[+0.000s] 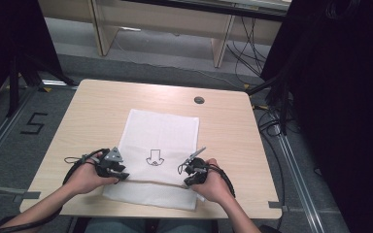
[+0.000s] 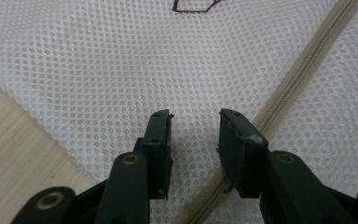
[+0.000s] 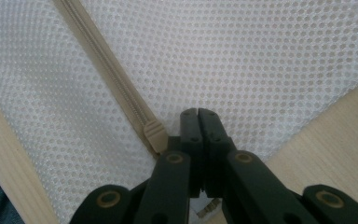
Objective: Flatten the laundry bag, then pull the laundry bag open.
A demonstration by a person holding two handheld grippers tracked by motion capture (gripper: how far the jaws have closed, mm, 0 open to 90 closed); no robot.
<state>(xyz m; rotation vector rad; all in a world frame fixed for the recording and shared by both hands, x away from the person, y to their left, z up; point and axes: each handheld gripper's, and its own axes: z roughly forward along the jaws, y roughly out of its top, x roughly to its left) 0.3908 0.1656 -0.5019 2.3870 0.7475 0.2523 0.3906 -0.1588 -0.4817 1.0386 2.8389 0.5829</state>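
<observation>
A white mesh zip bag [image 1: 160, 128] lies flat on the wooden table [image 1: 97, 107], with a small dark emblem [image 1: 154, 159] printed on it. A beige zipper [image 1: 150, 181] runs across the bag near its front end. My left gripper [image 1: 121, 175] rests at the bag's left side. Its jaws stand open over the mesh [image 2: 121, 70], with the zipper [image 2: 298, 79] just to their right and nothing between them [image 2: 195, 116]. My right gripper [image 1: 188, 180] sits at the zipper's right end. It is shut [image 3: 198, 112], and the beige zipper slider [image 3: 154, 135] lies right beside its left jaw.
A round cable hole [image 1: 199, 100] sits at the table's far edge. Black drapes [image 1: 340, 97] stand to the right and far left. Cables [image 1: 272, 121] trail on the floor beside the table. A wooden desk [image 1: 165, 24] stands beyond.
</observation>
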